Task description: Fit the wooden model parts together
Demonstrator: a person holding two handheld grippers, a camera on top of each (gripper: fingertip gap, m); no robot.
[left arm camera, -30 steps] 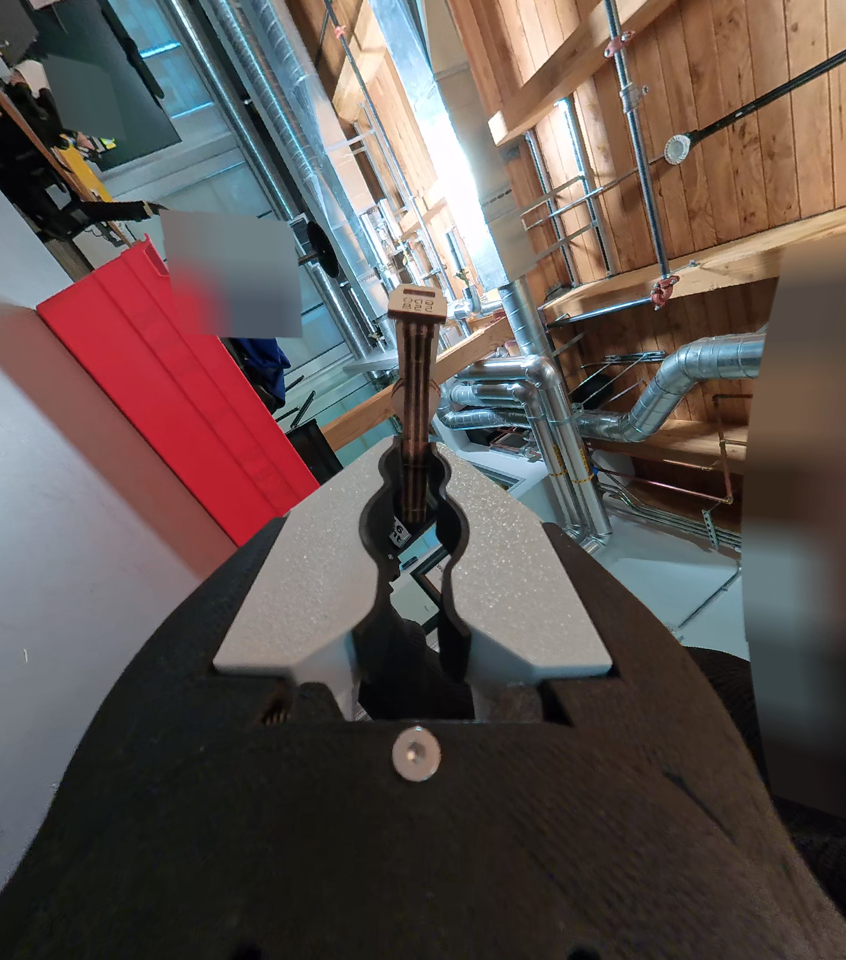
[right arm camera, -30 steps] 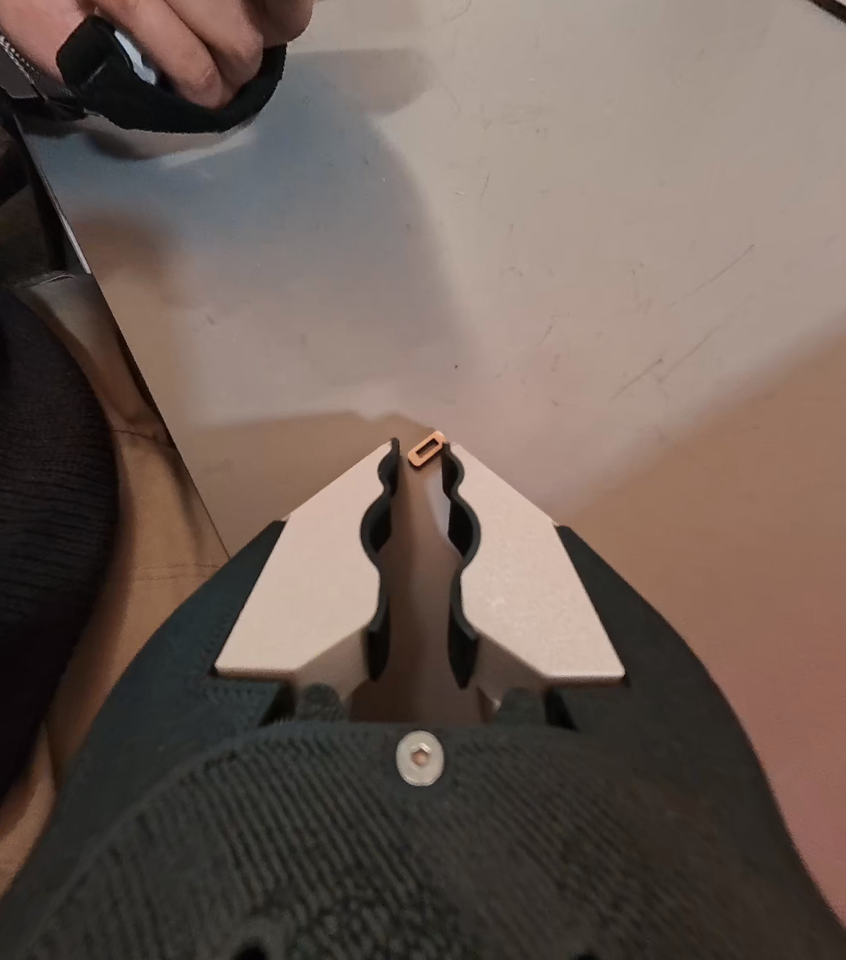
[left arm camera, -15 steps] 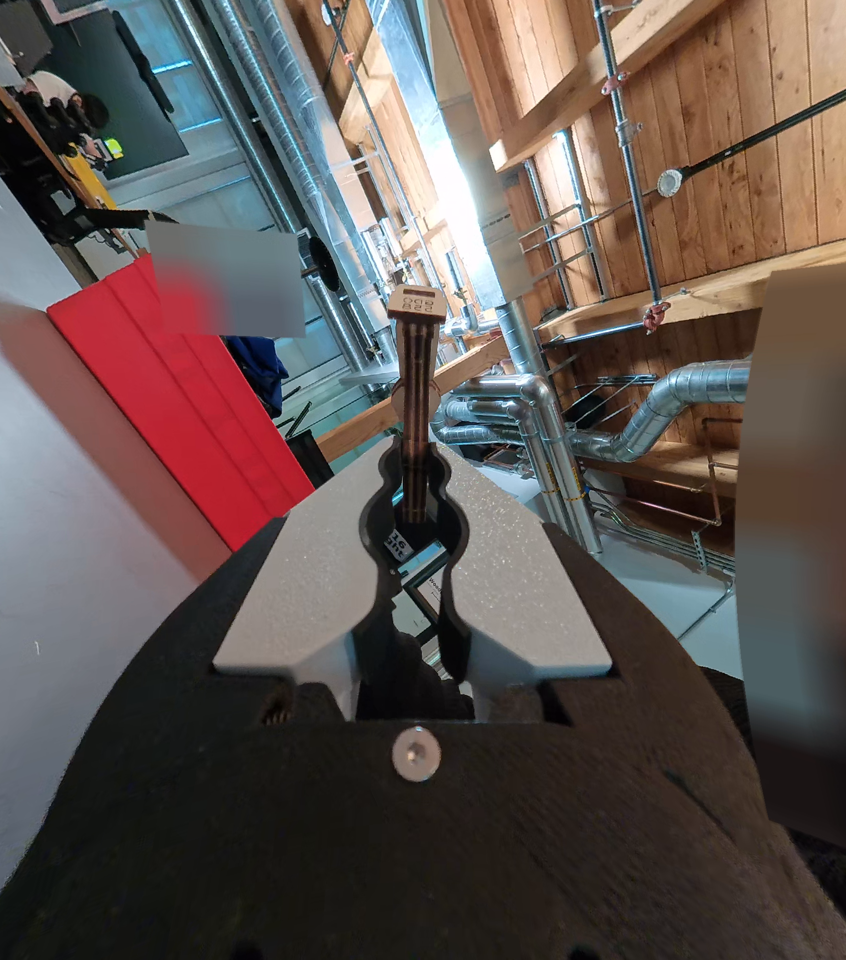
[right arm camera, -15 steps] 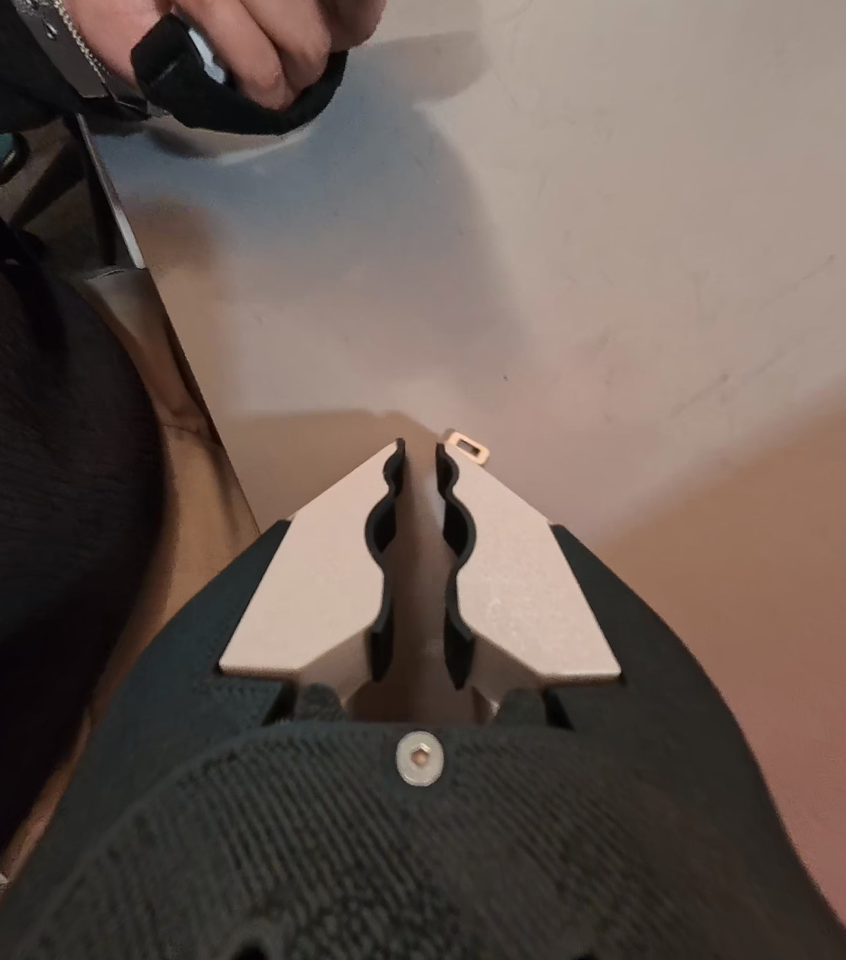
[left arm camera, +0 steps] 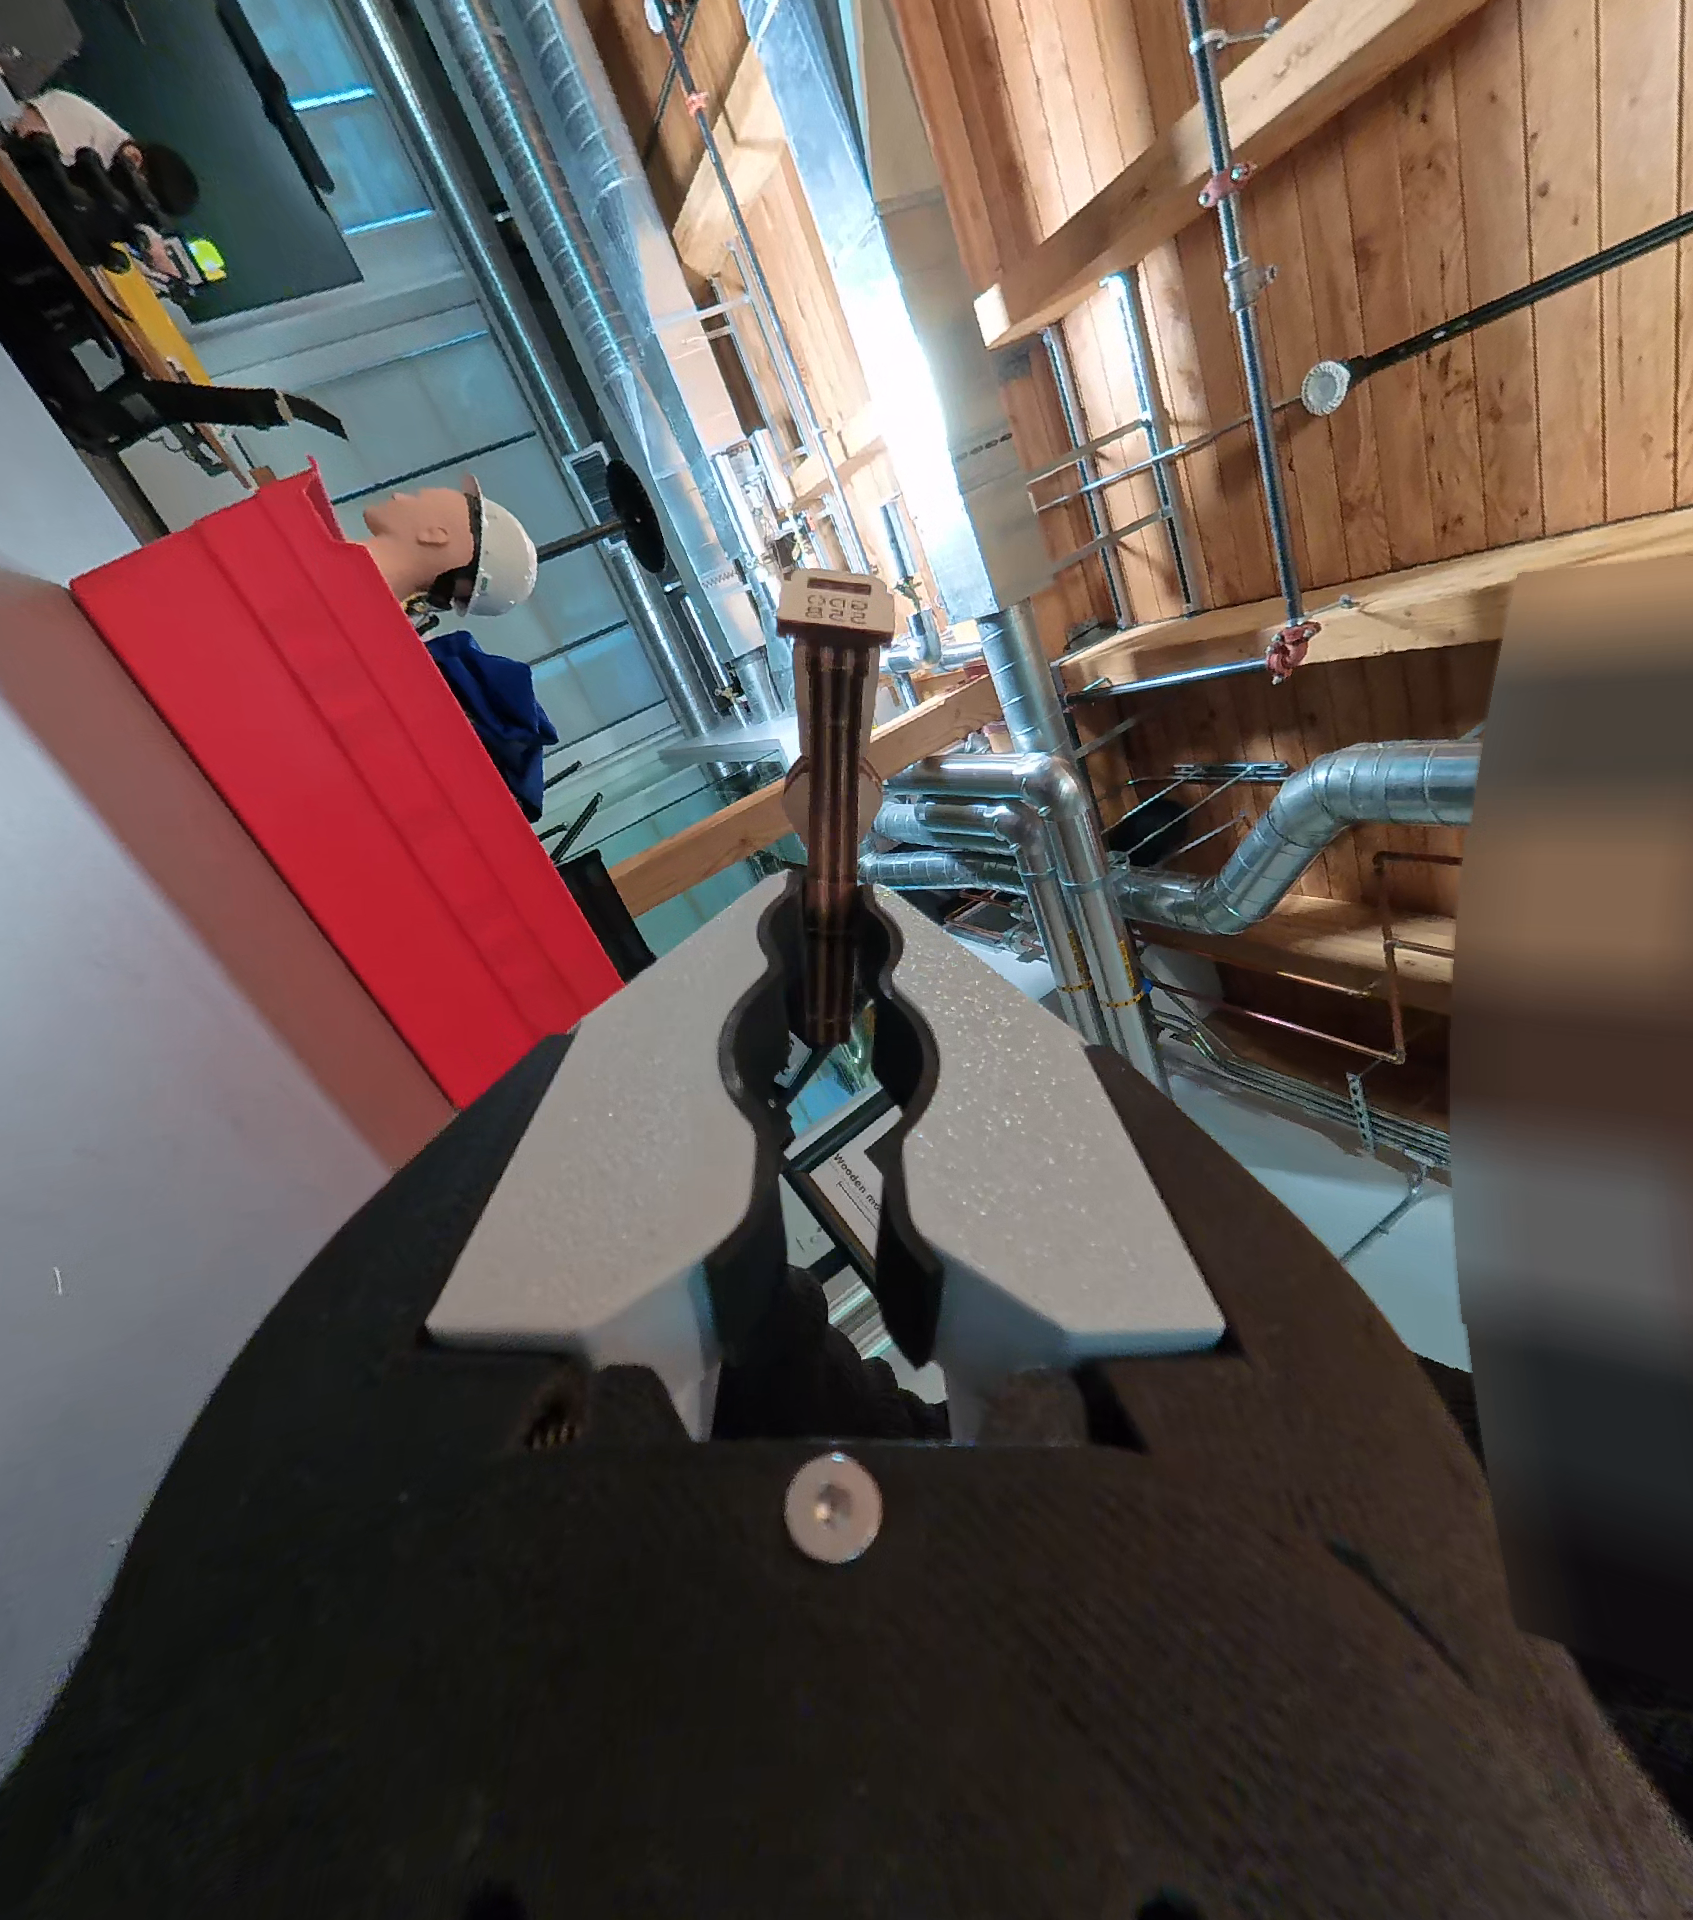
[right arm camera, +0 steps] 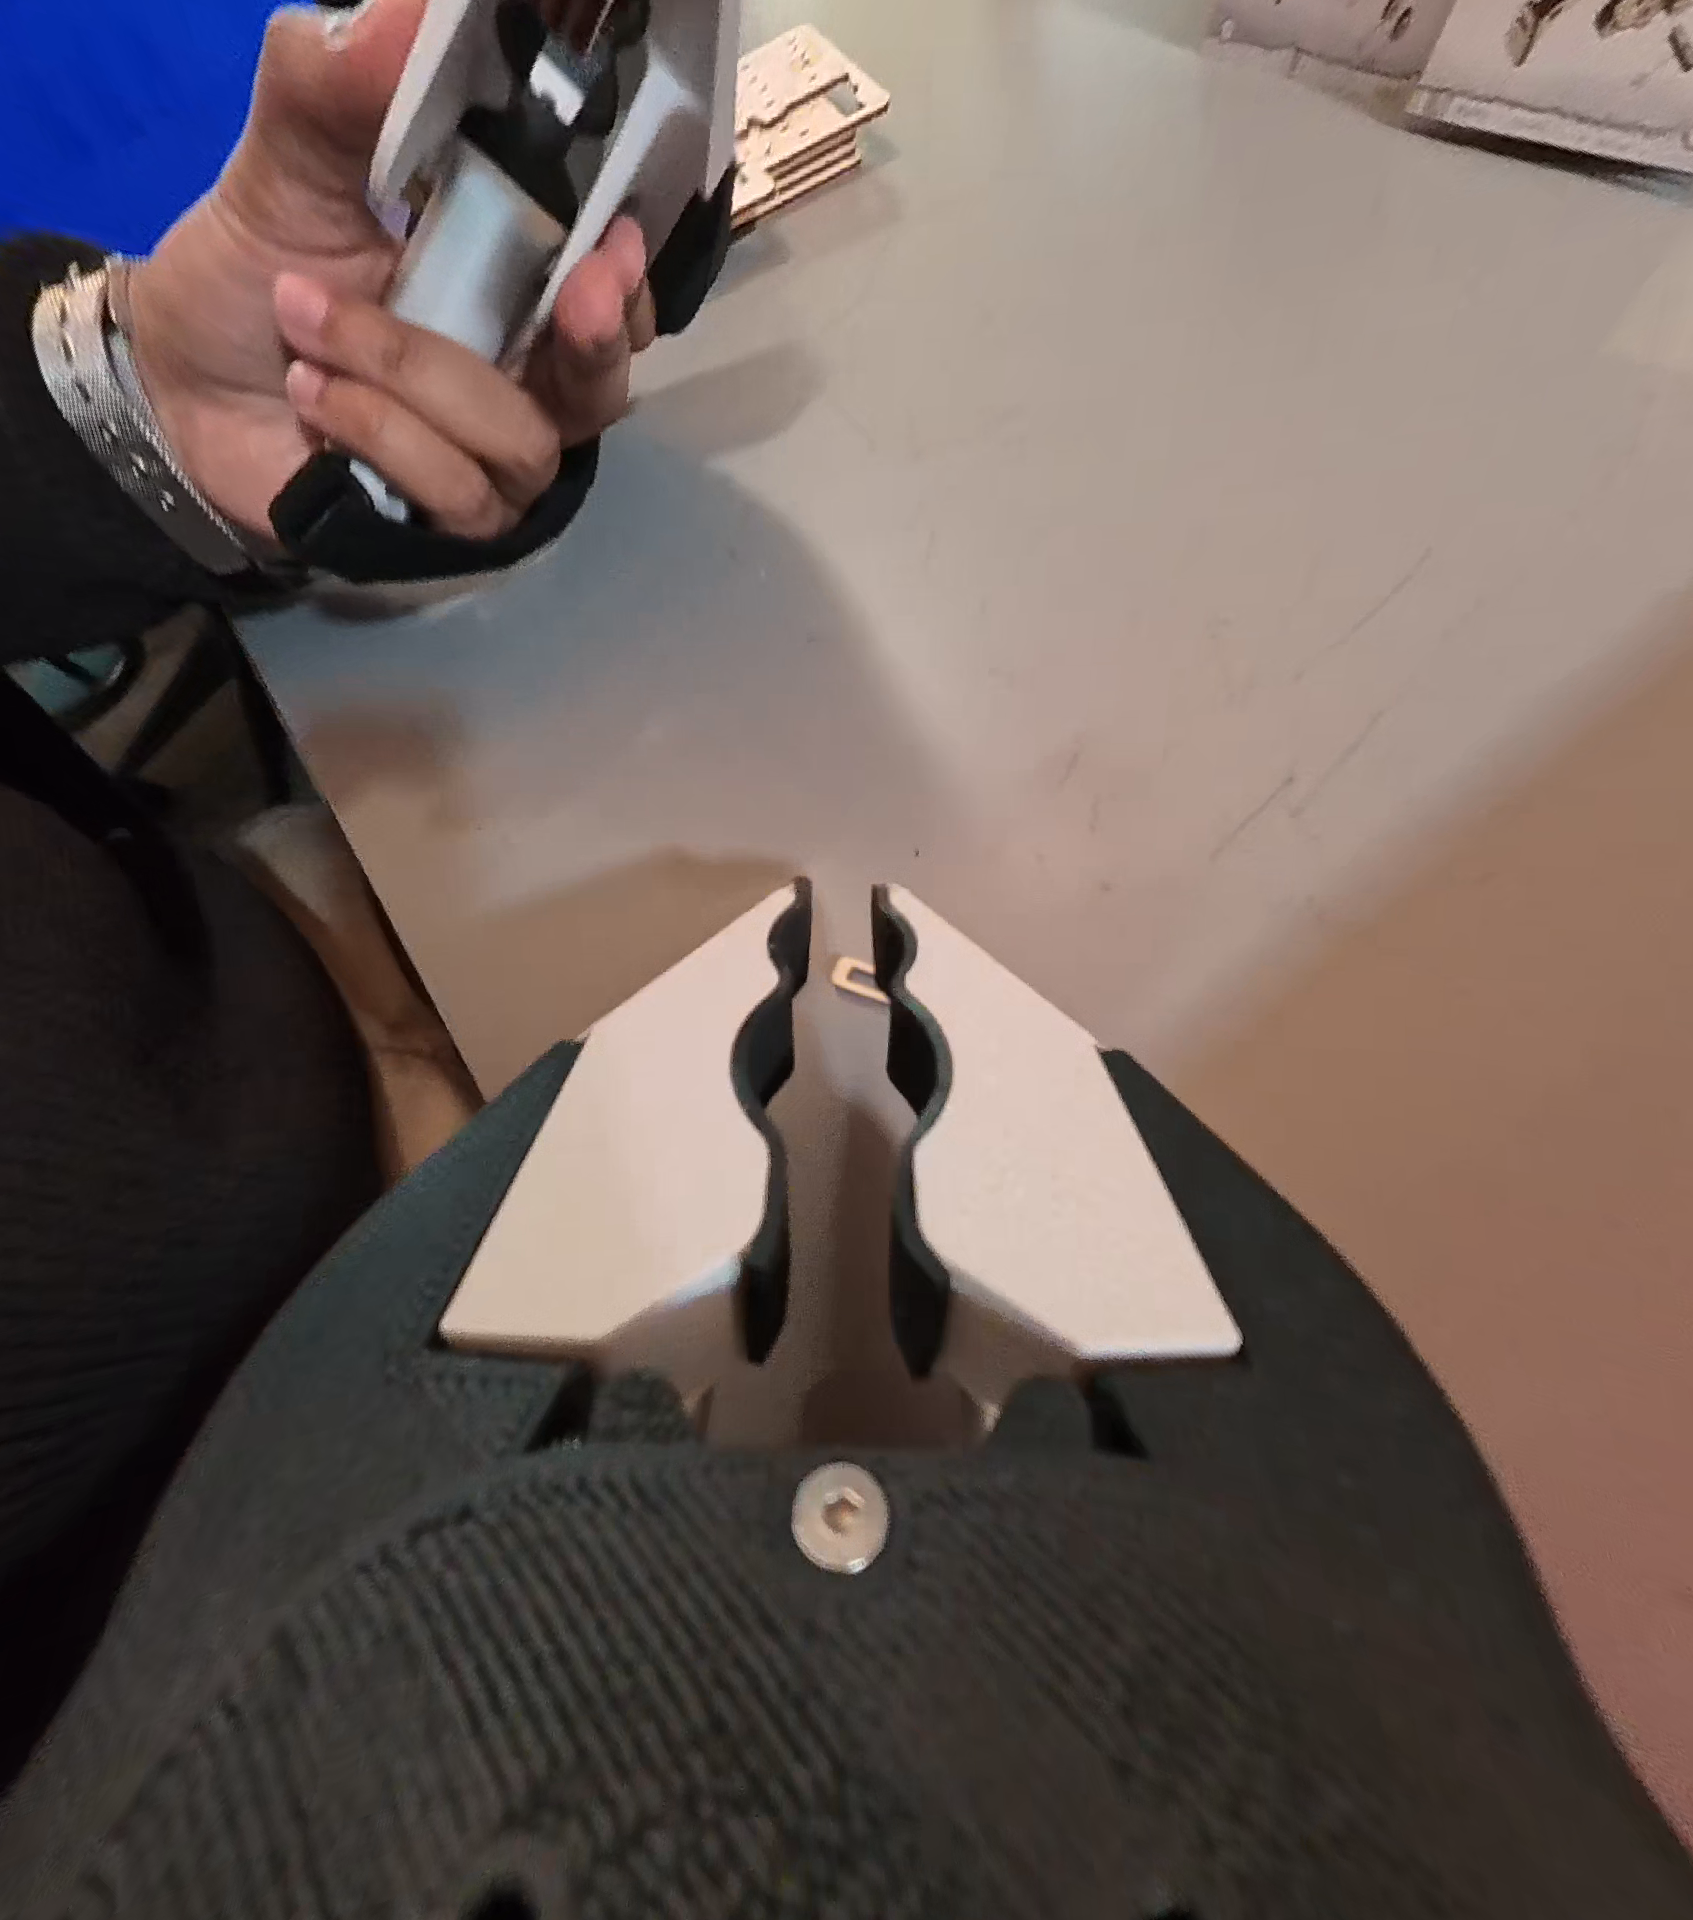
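red bin (left arm camera: 333,790), tan wooden piece (left arm camera: 834,821), grey table (right arm camera: 1133,520)

Wood-plank ceiling (left arm camera: 1444,312) carrying silver ducts (left arm camera: 1289,831), a red bin (left arm camera: 322,748), grey scuffed tabletop (right arm camera: 1133,468).

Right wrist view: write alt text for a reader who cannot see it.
The right tool, open, hovers over a tiny tan wooden ring piece on a grey table. At upper left, a hand holds the other tool near stacked wooden sheets.

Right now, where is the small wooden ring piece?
In the right wrist view, the small wooden ring piece lies flat on the grey table, seen between the open fingers of the right gripper, closer to the right-hand finger.
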